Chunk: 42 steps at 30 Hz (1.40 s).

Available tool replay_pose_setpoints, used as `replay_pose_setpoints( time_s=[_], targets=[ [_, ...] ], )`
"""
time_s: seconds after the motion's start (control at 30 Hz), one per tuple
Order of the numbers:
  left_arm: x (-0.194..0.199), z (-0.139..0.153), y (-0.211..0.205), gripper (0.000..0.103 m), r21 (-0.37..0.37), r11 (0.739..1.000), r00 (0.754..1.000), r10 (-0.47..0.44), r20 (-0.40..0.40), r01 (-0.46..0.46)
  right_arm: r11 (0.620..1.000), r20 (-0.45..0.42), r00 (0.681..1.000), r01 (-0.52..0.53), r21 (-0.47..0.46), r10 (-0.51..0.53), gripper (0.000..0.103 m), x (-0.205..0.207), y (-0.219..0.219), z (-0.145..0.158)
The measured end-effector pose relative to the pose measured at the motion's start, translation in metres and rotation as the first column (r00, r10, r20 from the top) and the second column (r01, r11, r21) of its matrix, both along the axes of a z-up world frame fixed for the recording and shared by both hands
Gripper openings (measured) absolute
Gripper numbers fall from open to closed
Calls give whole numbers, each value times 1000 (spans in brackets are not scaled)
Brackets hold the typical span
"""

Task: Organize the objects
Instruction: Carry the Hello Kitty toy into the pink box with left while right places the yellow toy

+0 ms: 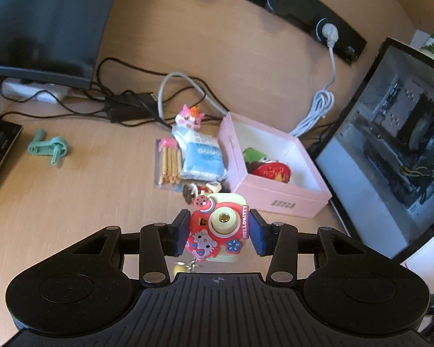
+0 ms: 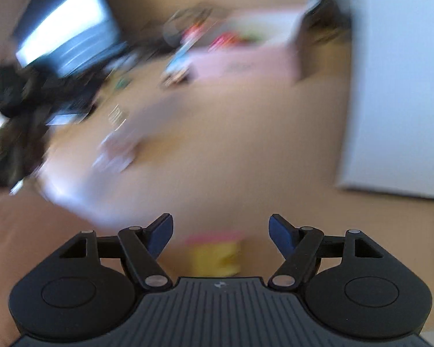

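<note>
Gripping toy camera [image 1: 218,228] — left fingers [image 1: 180,232].

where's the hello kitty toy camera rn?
In the left wrist view, the Hello Kitty toy camera sits clamped between the left gripper's blue pads, low centre of frame, just in front of the pink box's near left corner.
</note>
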<state>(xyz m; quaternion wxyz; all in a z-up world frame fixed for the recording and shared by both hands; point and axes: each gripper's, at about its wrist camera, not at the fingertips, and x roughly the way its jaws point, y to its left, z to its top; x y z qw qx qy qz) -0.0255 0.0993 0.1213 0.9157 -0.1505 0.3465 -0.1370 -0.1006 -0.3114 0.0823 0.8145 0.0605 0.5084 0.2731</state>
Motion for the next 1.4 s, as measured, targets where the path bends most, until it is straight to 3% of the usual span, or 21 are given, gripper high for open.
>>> replay_pose_setpoints(
  time_s=[0.07, 0.17, 0.27, 0.4, 0.5, 0.6, 0.73, 0.87, 0.97, 1.07, 1.13, 1.27, 1.4],
  targets=[
    [-7, 4, -1, 48, 13, 1000, 1000, 2, 4, -2, 997, -49, 996, -71, -29, 69, 74, 5, 10, -15],
    [-15, 8, -1, 47, 36, 999, 1000, -17, -20, 18, 984, -93, 992, -102, -146, 89, 65, 13, 20, -33],
    [-18, 11, -5, 48, 78, 995, 997, -58, -44, 61, 977, -81, 993, -104, -187, 90, 50, 16, 31, -31],
    [-16, 11, -25, 48, 96, 985, 989, -135, -63, 140, 974, -18, 999, -48, -223, 45, 50, 18, 45, -26],
    [-3, 19, -44, 47, 97, 977, 981, -185, -62, 191, 983, 47, 999, 33, -180, -25, 50, 25, 43, -13],
    [27, 38, -64, 48, 99, 969, 974, -225, -21, 226, 985, 169, 983, 92, -149, -67, 50, 28, 45, 6],
    [87, 67, -98, 48, 148, 964, 967, -235, 97, 219, 983, 292, 948, 160, -85, -129, 50, 36, 44, 27],
    [156, 76, -129, 49, 105, 969, 960, -236, 151, 222, 973, 370, 910, 223, -62, -185, 50, 43, 52, 33],
    [209, 62, -149, 50, 107, 975, 975, -206, 87, 197, 963, 407, 887, 263, -61, -217, 50, 49, 59, 32],
    [244, 34, -163, 48, 185, 970, 987, -163, 4, 160, 954, 432, 872, 290, -73, -232, 50, 54, 59, 35],
    [245, 24, -162, 46, 199, 971, 990, -138, 32, 129, 950, 445, 862, 306, -70, -245, 50, 60, 57, 37],
    [225, 22, -134, 46, 77, 990, 991, -122, 48, 118, 937, 468, 839, 344, -61, -277, 50, 82, 53, 41],
    [185, 27, -108, 46, 113, 986, 990, -130, 62, 122, 924, 517, 800, 379, -44, -303, 50, 120, 60, 45]
  ],
)
